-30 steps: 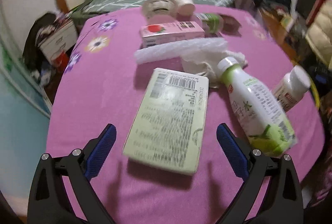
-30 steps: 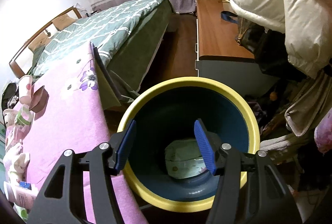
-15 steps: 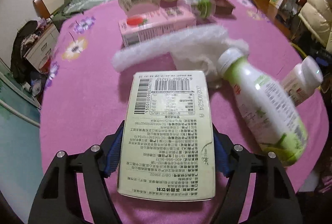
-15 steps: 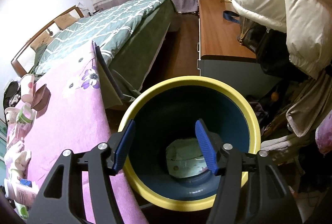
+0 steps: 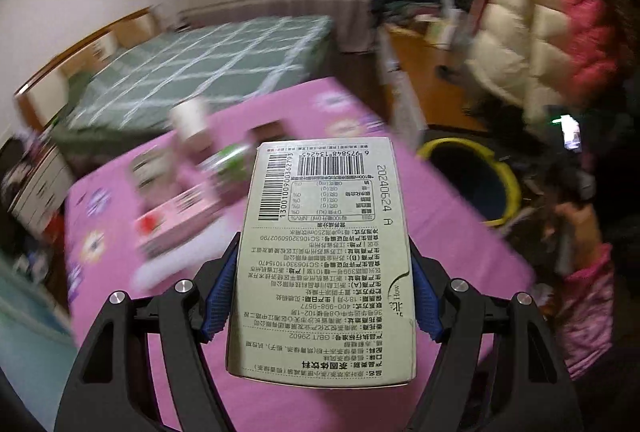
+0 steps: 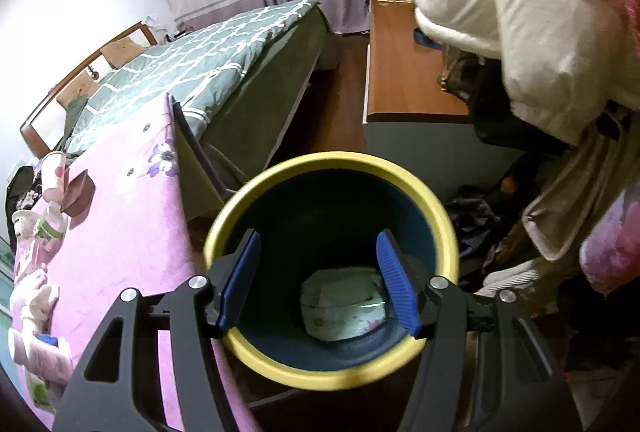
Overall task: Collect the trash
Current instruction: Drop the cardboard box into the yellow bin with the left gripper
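My left gripper (image 5: 320, 296) is shut on a pale green drink carton (image 5: 326, 256) with barcodes, held in the air above the pink tablecloth (image 5: 452, 232). A pink carton (image 5: 176, 220) and more trash lie blurred on the table behind it. The yellow-rimmed bin (image 5: 472, 179) stands on the floor past the table's right edge. In the right wrist view my right gripper (image 6: 318, 280) hangs open over the same bin (image 6: 256, 195), nothing between its pads. A pale green package (image 6: 344, 308) lies at the bin's bottom.
A bed with a green checked cover (image 6: 208, 59) stands beyond the table. A wooden cabinet (image 6: 404, 79) and a puffy white coat (image 6: 516, 3) are on the right. Several cups and cartons (image 6: 44, 216) sit along the table's left side. A person's sleeve (image 5: 588, 296) shows at right.
My left gripper closed on the green carton and lifted it off the table, swinging right toward the bin. The right gripper drifted slightly over the bin, still open.
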Demonstrator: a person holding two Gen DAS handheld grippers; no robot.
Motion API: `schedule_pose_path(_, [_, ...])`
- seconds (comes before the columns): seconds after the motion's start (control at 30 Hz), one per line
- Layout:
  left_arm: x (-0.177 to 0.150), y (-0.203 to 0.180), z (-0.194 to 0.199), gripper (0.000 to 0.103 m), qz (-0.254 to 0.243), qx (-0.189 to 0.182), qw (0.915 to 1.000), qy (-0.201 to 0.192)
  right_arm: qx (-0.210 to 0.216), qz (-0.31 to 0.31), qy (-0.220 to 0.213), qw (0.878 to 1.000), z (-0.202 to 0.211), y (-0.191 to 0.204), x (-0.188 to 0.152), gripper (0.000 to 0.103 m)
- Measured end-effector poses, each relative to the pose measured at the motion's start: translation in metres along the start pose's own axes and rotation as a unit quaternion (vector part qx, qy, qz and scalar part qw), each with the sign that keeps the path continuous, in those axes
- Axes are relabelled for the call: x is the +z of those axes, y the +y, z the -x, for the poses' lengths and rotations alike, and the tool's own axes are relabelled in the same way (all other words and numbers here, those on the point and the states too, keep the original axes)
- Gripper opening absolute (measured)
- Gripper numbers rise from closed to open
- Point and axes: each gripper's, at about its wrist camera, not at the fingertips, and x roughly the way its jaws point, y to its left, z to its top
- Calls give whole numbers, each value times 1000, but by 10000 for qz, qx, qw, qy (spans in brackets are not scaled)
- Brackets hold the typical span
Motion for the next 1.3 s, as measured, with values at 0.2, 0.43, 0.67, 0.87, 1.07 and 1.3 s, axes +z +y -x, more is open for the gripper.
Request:
schedule_pose_path(0.2, [44, -96, -48, 72, -478, -834, 9953, 101, -157, -74, -22, 9998, 14, -32, -18, 58])
schedule_pose_path(0.43, [78, -187, -148, 72, -992, -1001, 9884, 560, -281, -153, -1, 9995, 25, -68, -37, 59])
schedule_pose_path(0.67, [92, -230, -222, 73, -1076, -846, 9875, 788, -351, -265, -24, 9990, 27, -91, -40, 62])
schedule_pose_path(0.87, [98, -226, -232, 85, -970, -609, 9909, 703, -332, -308, 35, 9990, 24, -94, -44, 62])
schedule_pose_path(1.07, [93, -184, -150, 91, -601, -819, 9945, 251, -216, -193, 6, 9996, 27, -79, -44, 62])
schedule_pose_path(1.3, [53, -99, -40, 98, -114, -198, 9978, -615, 115, 206, 32, 9997, 31, -30, -47, 63])
